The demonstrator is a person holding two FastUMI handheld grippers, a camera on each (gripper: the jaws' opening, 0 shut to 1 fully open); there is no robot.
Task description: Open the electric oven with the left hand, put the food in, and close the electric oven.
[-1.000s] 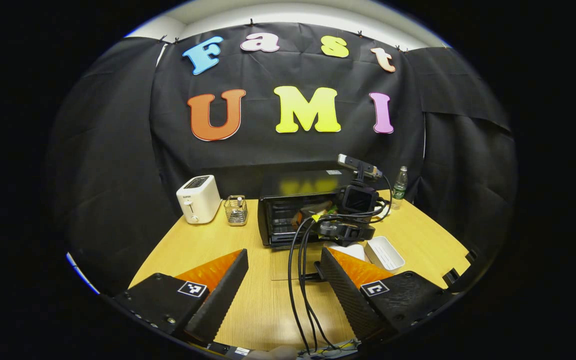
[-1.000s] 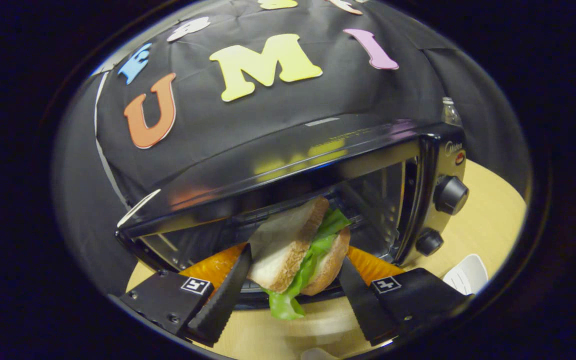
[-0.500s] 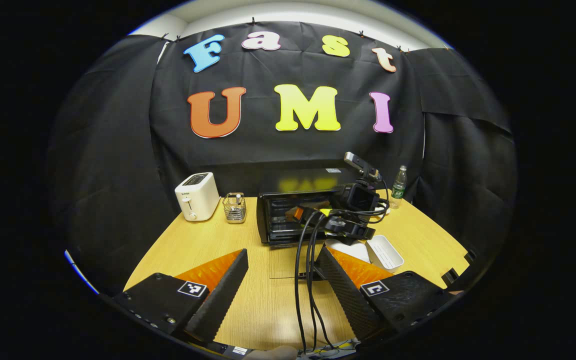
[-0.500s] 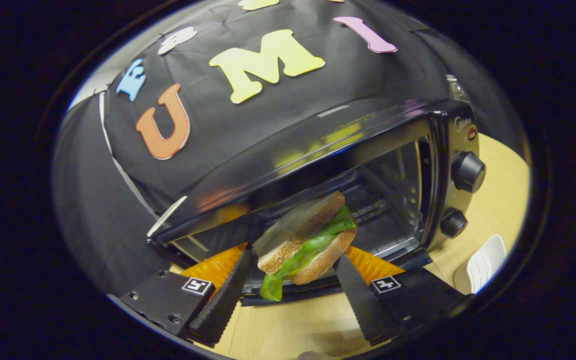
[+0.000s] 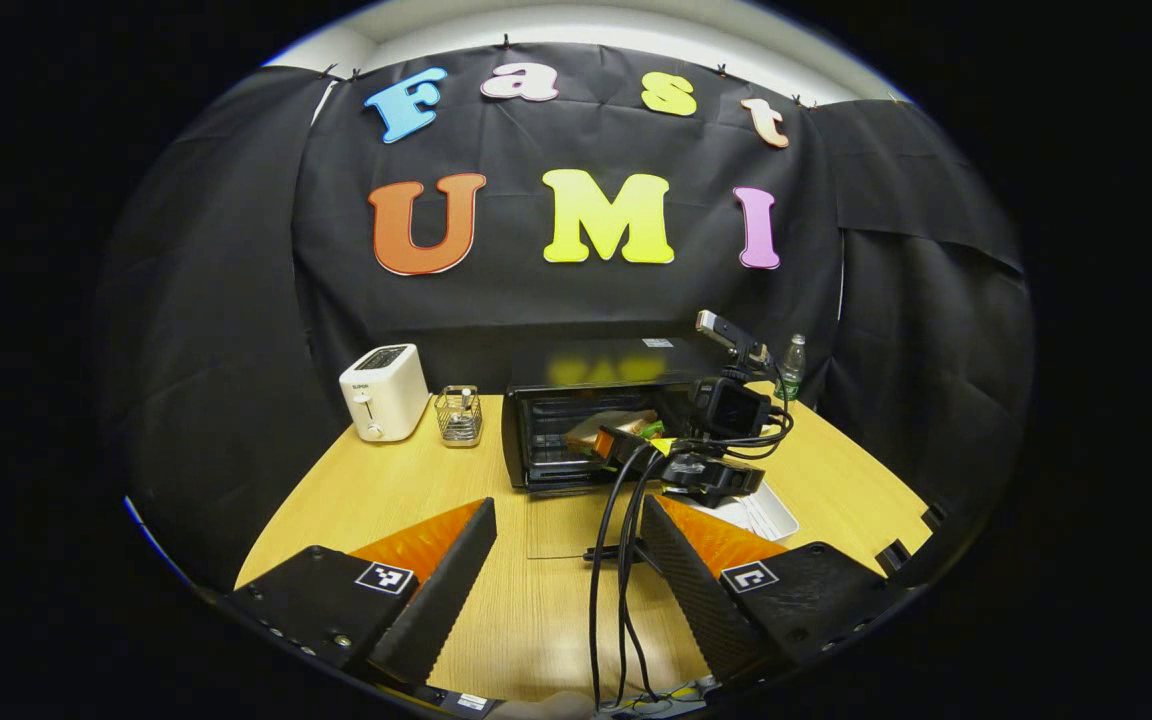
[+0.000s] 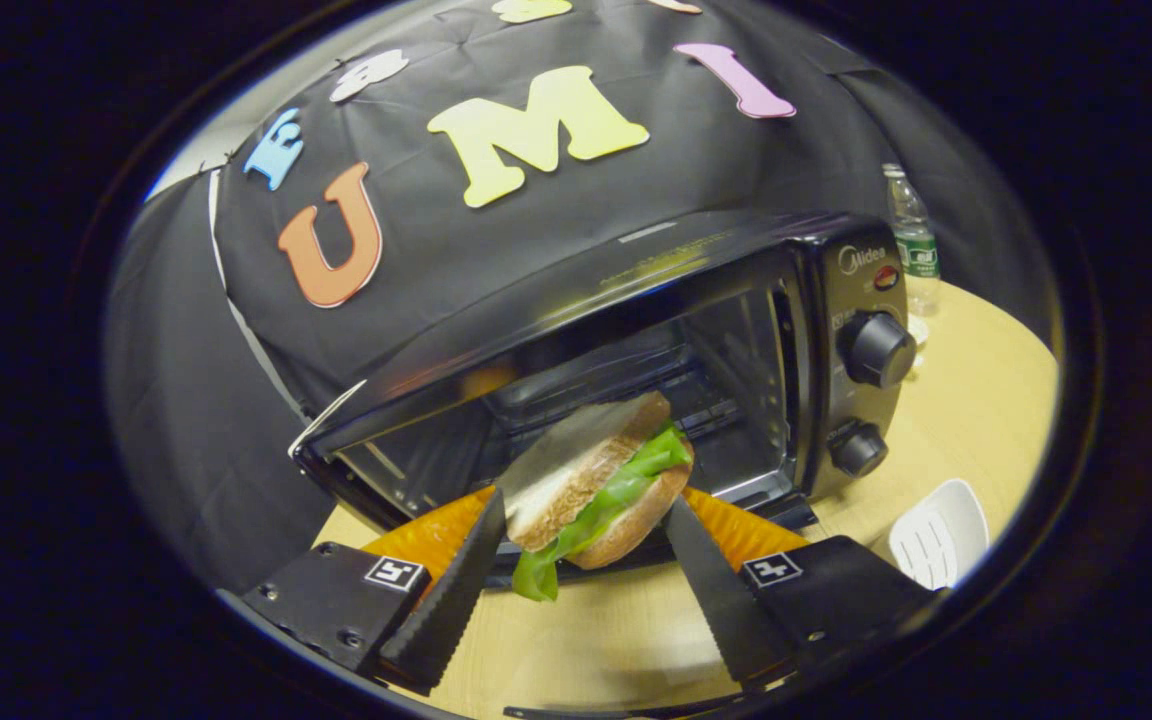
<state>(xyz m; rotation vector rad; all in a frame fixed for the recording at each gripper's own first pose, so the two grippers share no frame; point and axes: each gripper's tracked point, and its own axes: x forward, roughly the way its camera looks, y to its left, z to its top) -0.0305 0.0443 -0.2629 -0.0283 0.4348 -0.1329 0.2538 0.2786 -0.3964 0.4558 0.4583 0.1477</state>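
The right gripper is clamping the sandwich between both fingers, at the mouth of the open toaster oven. The left gripper is idling well back over the table, fingers spread wide and empty. Judged best practice: level the sandwich, carry it in over the lowered door onto the rack, then release. Compared with a second earlier, the oven is appearing slightly farther off and the sandwich less steeply tilted.
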